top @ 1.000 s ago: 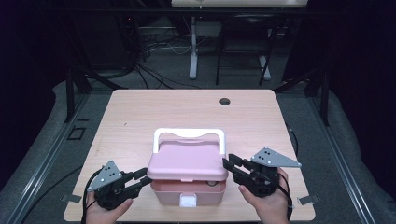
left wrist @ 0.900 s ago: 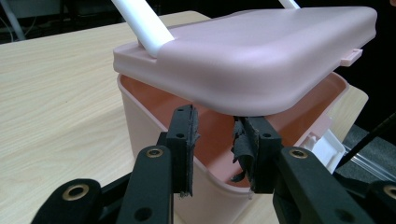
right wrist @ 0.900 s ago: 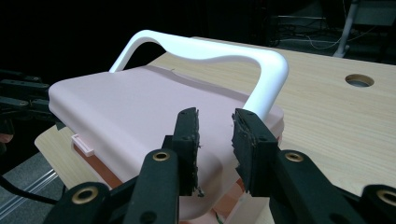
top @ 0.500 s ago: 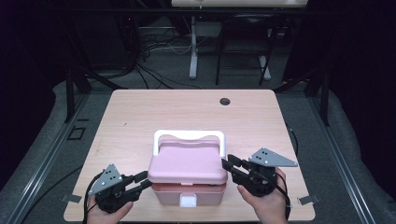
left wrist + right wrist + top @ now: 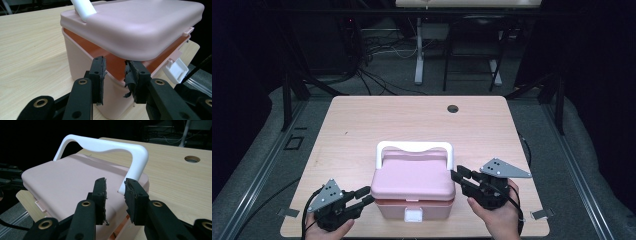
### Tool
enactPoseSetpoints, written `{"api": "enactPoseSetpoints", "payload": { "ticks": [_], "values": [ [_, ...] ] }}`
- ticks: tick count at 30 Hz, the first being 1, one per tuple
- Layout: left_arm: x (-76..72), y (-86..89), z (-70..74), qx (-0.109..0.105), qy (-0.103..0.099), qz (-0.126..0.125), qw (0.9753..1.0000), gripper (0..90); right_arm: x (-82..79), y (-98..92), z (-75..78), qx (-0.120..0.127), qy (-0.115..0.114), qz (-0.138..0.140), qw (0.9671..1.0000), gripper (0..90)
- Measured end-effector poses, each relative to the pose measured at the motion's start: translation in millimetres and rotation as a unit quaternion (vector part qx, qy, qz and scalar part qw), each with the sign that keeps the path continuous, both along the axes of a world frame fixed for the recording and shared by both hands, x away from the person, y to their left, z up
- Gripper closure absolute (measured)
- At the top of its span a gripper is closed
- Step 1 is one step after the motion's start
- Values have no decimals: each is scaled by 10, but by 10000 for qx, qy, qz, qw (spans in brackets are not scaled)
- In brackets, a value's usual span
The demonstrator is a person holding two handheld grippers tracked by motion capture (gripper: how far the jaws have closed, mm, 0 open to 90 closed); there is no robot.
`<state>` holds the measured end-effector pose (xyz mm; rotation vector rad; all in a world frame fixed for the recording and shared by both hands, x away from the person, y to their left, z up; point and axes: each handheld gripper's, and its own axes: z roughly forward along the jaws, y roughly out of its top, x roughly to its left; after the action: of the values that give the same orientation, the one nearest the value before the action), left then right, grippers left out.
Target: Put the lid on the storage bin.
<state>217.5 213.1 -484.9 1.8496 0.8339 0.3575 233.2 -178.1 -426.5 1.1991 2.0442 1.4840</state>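
Observation:
A pink lidded box (image 5: pixel 414 177) with a white handle (image 5: pixel 414 146) stands near the table's front edge. Its white front latch (image 5: pixel 414 215) is flipped outward. My left gripper (image 5: pixel 368 195) is open at the box's left side. In the left gripper view its jaws stand apart (image 5: pixel 115 72) right at the orange seam under the lid (image 5: pixel 140 27), with the latch (image 5: pixel 176 70) to the right. My right gripper (image 5: pixel 457 175) is open at the box's right side. In the right gripper view (image 5: pixel 115 191) the gap lines up with the handle's (image 5: pixel 105 145) near foot on the lid (image 5: pixel 70 180).
The wooden table (image 5: pixel 412 120) has a round cable hole (image 5: pixel 453 108) at the back right. Dark floor, cables and desk legs lie beyond the far edge. A hand holds each gripper at the table's front edge.
Both grippers have shifted only slightly beside the box. The box has not moved.

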Motion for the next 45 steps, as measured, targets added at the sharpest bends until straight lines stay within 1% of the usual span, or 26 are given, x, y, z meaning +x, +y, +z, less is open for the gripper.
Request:
{"api": "enactPoseSetpoints", "payload": {
  "ticks": [5, 8, 10, 12, 14, 17, 20, 21, 23, 24, 25, 26, 27, 30, 31, 33, 38, 39, 40, 42, 45],
  "values": [
    [-11, 4, -9, 42, 26, -16, 10000, 678, -5, -12, 0, 14, -19, -6, 10000, 700],
    [-11, 2, -18, 14, 12, -10, 10000, 678, -4, -23, -10, 19, -16, -21, 10000, 700],
    [-11, 5, -14, 56, 24, -34, 10000, 678, 0, -33, -20, 19, 5, -40, 10000, 700],
    [-11, 3, -21, 20, 4, -36, 10000, 678, 9, -38, -31, 27, 8, -48, 10000, 699],
    [-16, 5, -26, 4, 27, -29, 10000, 678, 14, -37, -39, 33, 41, -64, 10000, 697],
    [-24, 8, -27, 39, 51, -53, 10000, 678, 38, -30, -52, 19, 36, -50, 10000, 684],
    [-41, 9, -29, 12, 36, -51, 10000, 678, 92, -21, -69, 98, 50, -38, 9999, 649],
    [-50, 15, -26, 46, 57, -48, 10000, 678, 108, -20, -76, 124, 52, -32, 9999, 649],
    [-59, 21, -37, 17, 41, -47, 10000, 678, 130, -13, -91, 151, 99, -10, 9998, 649],
    [-72, 27, -38, 50, 72, -47, 10000, 678, 134, -8, -96, 141, 94, -19, 9999, 649],
    [-77, 27, -46, 23, 58, -45, 10000, 678, 135, -1, -105, 144, 92, -18, 9999, 649],
    [-85, 37, -46, 59, 86, -54, 9999, 678, 134, 2, -108, 141, 104, -16, 9998, 648],
    [-88, 37, -55, 14, 69, -46, 10000, 678, 134, 5, -114, 115, 94, -19, 9999, 649],
    [-100, 49, -61, 57, 111, -42, 9999, 678, 131, 1, -113, 124, 82, -29, 9999, 648],
    [-101, 45, -70, 34, 96, -30, 9999, 678, 129, -5, -113, 137, 71, -42, 9999, 648],
    [-105, 44, -78, 84, 95, -56, 9999, 679, 126, -15, -111, 158, 67, -55, 9998, 648],
    [-110, 39, -112, 107, 178, -57, 9998, 679, 127, -38, -124, 153, 67, -78, 9998, 646],
    [-110, 35, -122, 83, 170, -48, 9998, 679, 127, -40, -127, 155, 78, -80, 9998, 646],
    [-112, 38, -124, 110, 201, -65, 9997, 679, 127, -39, -131, 165, 88, -83, 9998, 645],
    [-113, 38, -137, 76, 194, -63, 9998, 679, 127, -40, -137, 157, 84, -83, 9998, 645],
    [-114, 45, -143, 89, 229, -69, 9997, 679, 132, -41, -146, 146, 90, -95, 9998, 644]
  ]
}}
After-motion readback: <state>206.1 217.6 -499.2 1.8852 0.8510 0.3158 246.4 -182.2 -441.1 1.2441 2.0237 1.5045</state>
